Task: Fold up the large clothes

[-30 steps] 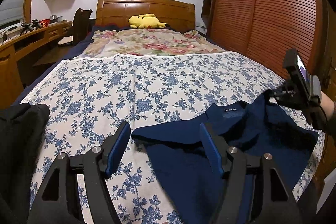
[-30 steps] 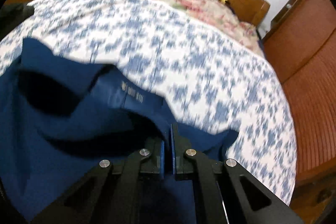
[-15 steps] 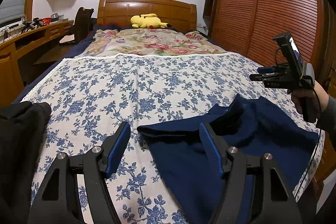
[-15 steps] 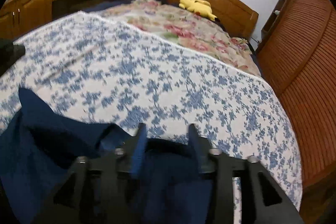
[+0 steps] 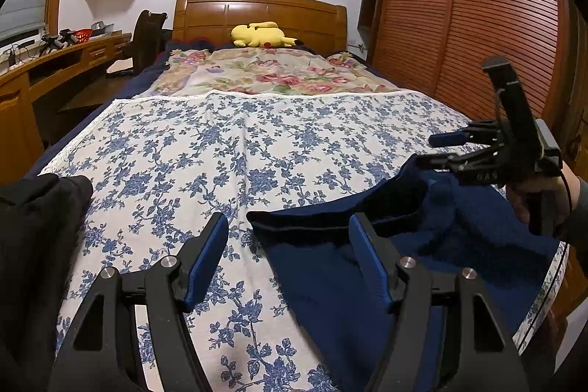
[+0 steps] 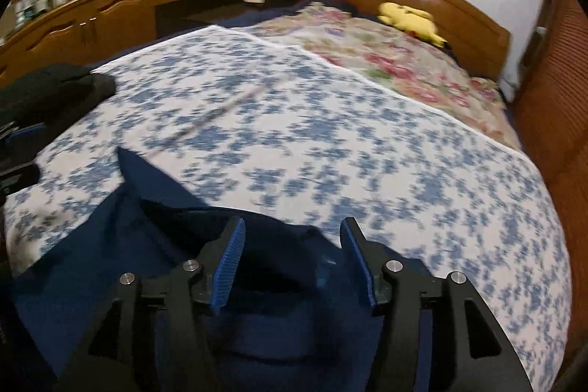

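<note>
Both tools are spread wide and empty: left tool (image 5: pixel 286 237) and right tool (image 6: pixel 292 245) hover over the navy garment (image 5: pixel 330 267), positioned to regrip.

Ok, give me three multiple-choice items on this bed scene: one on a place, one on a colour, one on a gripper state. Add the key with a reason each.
1. Where is the yellow plush?
A. at the headboard
B. on the desk
C. on the navy garment

2. What colour is the garment under the grippers?
A. black
B. navy
C. red

3. How does the right gripper stand?
A. shut on the garment
B. shut on nothing
C. open

Key:
1 A, the plush lies at the far end of the bed, just before the headboard.
2 B, the cloth spread on the floral sheet is dark blue; the black garment lies apart at the left.
3 C, the right wrist view shows its blue pads wide apart with nothing between them.
</note>
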Tool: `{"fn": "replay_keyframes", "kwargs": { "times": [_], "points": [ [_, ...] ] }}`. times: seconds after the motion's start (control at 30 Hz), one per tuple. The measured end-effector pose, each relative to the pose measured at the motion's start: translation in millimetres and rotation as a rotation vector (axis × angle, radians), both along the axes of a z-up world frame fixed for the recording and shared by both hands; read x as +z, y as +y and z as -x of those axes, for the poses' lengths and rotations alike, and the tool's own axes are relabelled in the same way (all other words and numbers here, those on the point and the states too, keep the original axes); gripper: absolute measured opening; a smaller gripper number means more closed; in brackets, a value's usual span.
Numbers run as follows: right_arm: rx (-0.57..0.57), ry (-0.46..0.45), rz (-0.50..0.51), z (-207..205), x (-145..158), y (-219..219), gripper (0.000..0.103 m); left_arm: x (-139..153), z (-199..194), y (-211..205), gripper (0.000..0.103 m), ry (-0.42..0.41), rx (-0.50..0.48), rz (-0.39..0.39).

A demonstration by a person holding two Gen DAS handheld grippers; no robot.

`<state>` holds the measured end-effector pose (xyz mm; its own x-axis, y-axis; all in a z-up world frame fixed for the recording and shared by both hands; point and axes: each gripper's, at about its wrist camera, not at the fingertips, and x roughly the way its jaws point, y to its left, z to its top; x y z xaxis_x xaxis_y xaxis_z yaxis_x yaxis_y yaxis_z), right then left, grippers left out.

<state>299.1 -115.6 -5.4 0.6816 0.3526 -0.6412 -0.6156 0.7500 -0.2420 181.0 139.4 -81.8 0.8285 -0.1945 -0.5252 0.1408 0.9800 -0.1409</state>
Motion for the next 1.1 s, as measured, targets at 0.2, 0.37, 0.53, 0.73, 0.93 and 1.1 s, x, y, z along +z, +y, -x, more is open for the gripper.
{"fn": "replay_keyframes", "kwargs": {
  "times": [0.2, 0.37, 0.53, 0.73, 0.93, 1.1],
  "points": [
    [0.028, 0.06, 0.037, -19, -8, 3, 0.058, -1, 1, 4, 0.069, 0.003, 0.001, 0.006],
    [0.014, 0.123, 0.08, -45, -21, 6, 0.058, -3, 1, 8, 0.069, 0.004, 0.001, 0.011],
    [-0.016, 0.139, 0.033, -58, -19, 5, 0.058, -5, 0, 8, 0.069, 0.007, -0.003, 0.012],
    [0.063, 0.155, -0.019, -33, -20, 12, 0.058, -6, -4, 4, 0.069, 0.015, -0.011, 0.01],
    [0.116, 0.155, 0.015, -27, -29, 16, 0.058, -8, -3, -2, 0.069, 0.02, -0.018, 0.0],
    [0.044, 0.176, 0.033, -50, -42, 13, 0.058, -8, -2, -2, 0.069, 0.022, -0.019, -0.001]
  ]
}}
